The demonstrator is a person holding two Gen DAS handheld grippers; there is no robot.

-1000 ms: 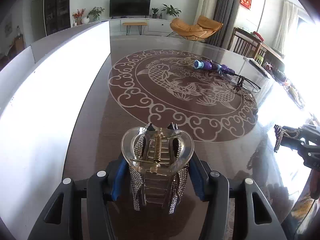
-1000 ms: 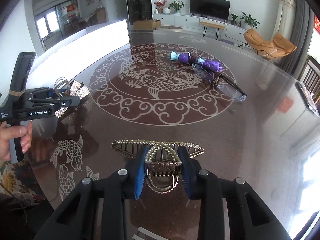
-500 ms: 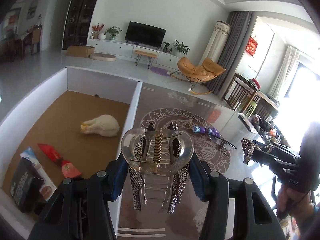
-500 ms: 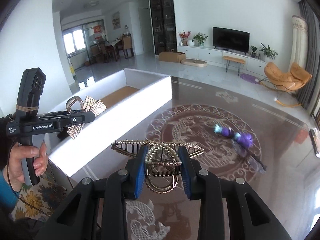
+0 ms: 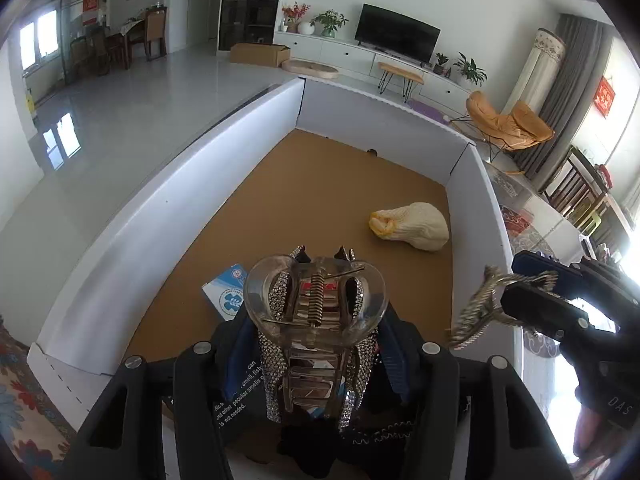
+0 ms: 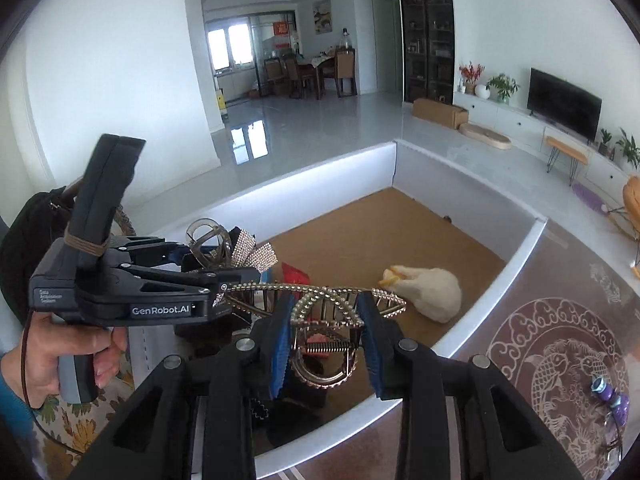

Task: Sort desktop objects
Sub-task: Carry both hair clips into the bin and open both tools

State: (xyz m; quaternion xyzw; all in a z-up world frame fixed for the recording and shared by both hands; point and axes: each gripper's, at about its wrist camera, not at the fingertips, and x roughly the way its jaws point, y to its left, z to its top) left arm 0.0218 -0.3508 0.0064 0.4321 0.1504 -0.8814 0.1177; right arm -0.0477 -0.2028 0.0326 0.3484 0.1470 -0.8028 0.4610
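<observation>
hovering over the white box [image 5: 120, 240] now, both grippers have come off the patterned worktop [image 6: 560, 320] where they were a second ago and swung across to the box's brown cardboard floor. the left gripper [image 5: 316, 344] is clenched on a clear, rhinestone-studded hair claw [image 5: 316, 300], though its jaws are opening slightly with the claw between the blue pads. the right gripper [image 6: 324, 344] grasps a gold hair clip [image 6: 320, 300] across its middle, and it hangs above the near end of the box, just beside the left gripper [image 6: 224, 276] as the right wrist view shows it. inside the box already lie a cream knitted bundle [image 5: 412, 226], a blue and white packet [image 5: 230, 294], a red item [image 6: 296, 274] and dark things at the near end. on the worktop a purple object [image 6: 610, 396] remains, well apart from the box. judging from this, the carry is done and the drop is the step in hand: both clips look ready to be let go into the box, with more sorting left on the worktop afterwards.
</observation>
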